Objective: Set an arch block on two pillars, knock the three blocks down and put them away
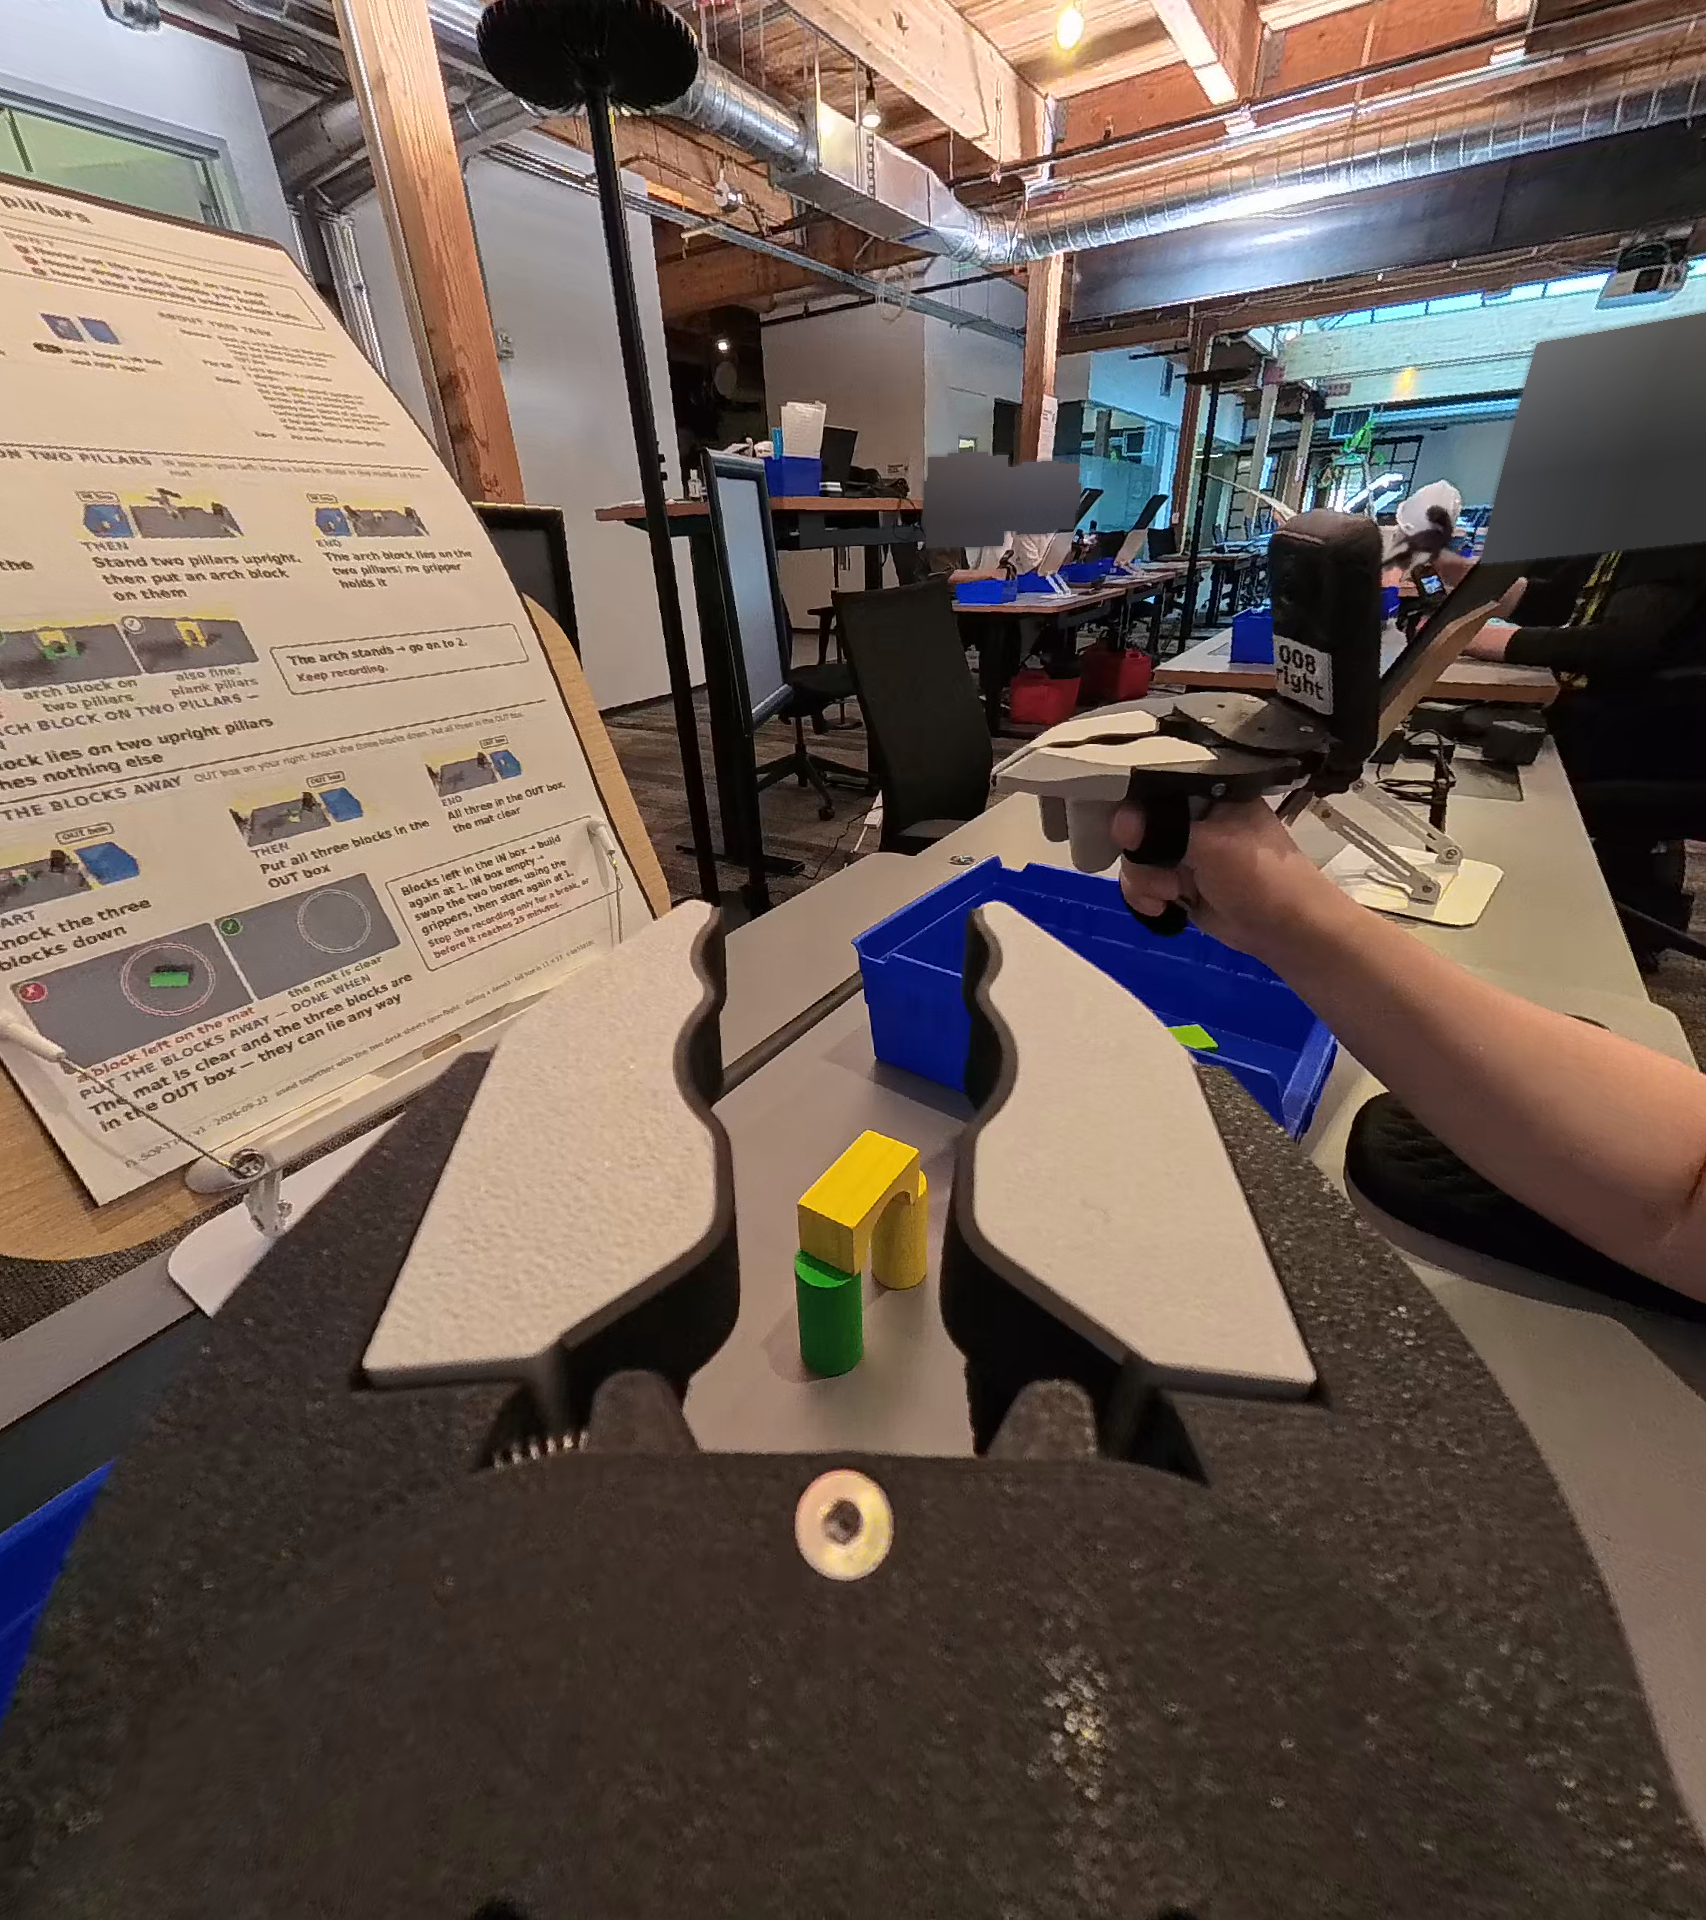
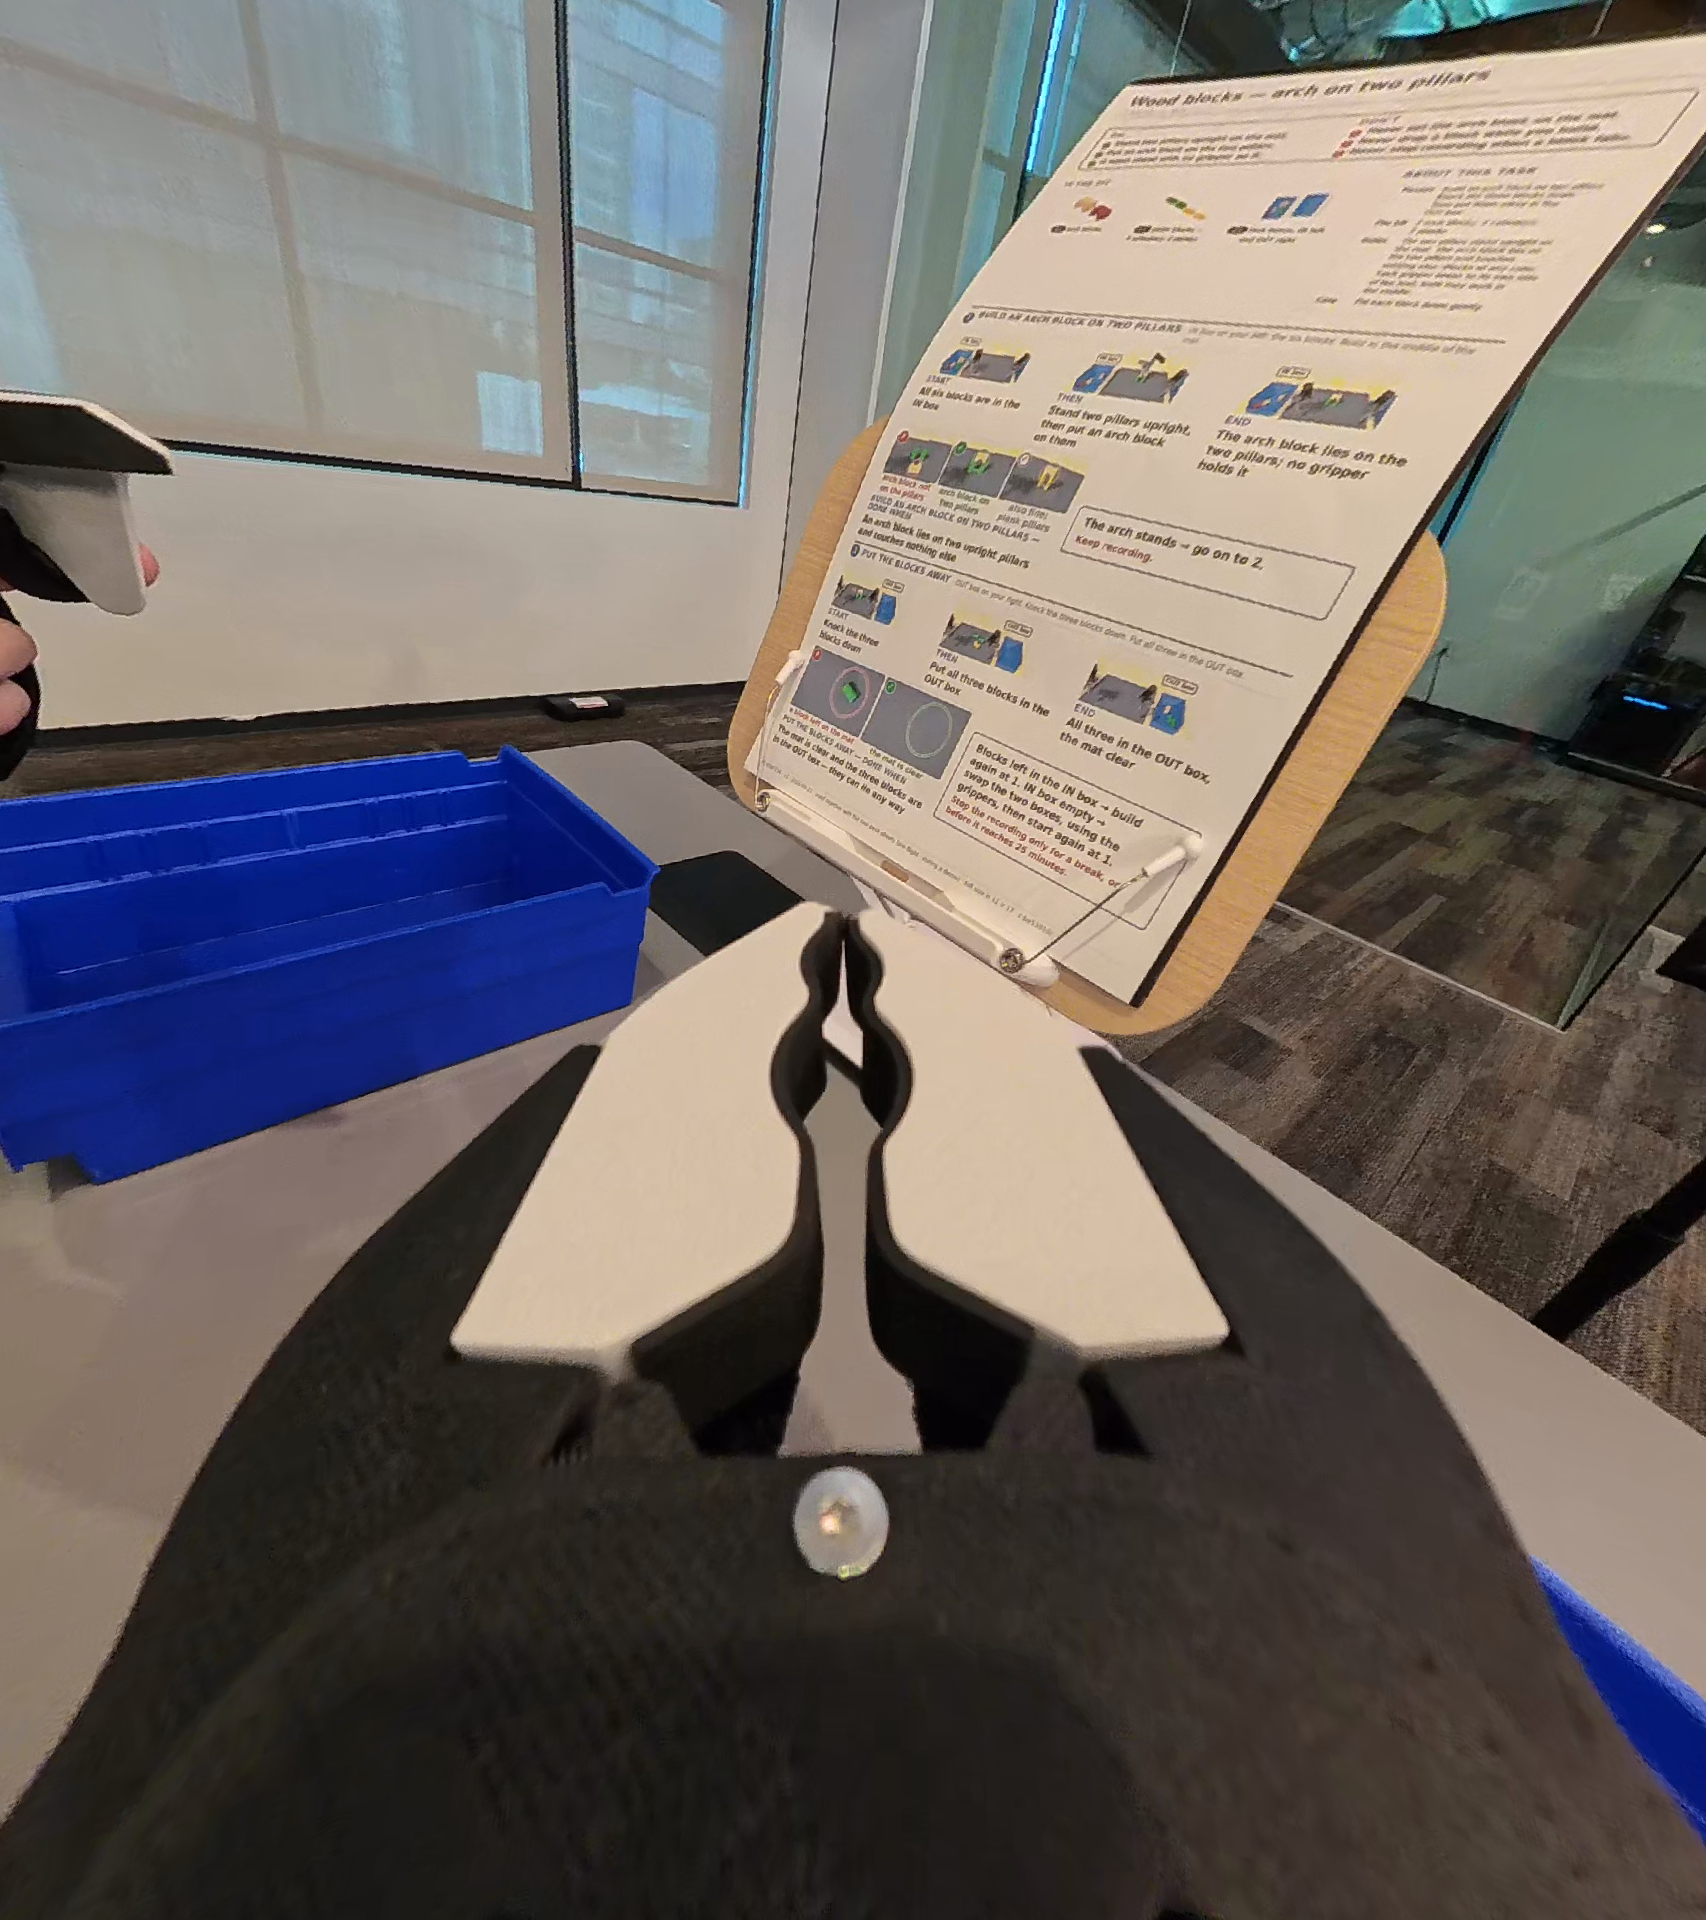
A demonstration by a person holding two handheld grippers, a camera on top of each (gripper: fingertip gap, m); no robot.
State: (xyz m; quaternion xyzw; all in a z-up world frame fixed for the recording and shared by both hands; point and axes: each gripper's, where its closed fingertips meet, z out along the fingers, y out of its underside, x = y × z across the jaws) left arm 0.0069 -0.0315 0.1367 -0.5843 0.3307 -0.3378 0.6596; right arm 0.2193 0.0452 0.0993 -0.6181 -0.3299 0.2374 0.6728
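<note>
The yellow wooden arch block [image 1: 859, 1195] sits across two upright pillars on the grey bench [image 1: 828, 1413]: a green wooden cylinder [image 1: 828, 1314] under its nearer foot and a yellow wooden cylinder [image 1: 901, 1236] under its farther one. The little arch stands whole, towards the middle of the bench, with nothing else touching it.

The left gripper [image 1: 844, 925] hangs above and just short of the arch, its two pale fingers [image 1: 558, 1143] spread wide, so the three blocks show in the gap between them. It holds nothing.

Beyond the arch, towards the far right edge of the bench, stands a blue plastic bin [image 1: 916, 997] with a small green piece [image 1: 1192, 1036] lying inside it. Over that bin a hand [image 1: 1213, 883] grips the handle of the right gripper [image 1: 1072, 831], held up in the air well clear of the blocks. In its own wrist view the right gripper [image 2: 844, 925] has its fingers pressed together at the tips, with nothing between them.

A second blue plastic bin [image 2: 309, 997] stands at the left side of the bench and looks empty. At the back edge, between the bins, a printed instruction sheet [image 1: 205, 675] leans on a rounded wooden stand [image 2: 1296, 935].
</note>
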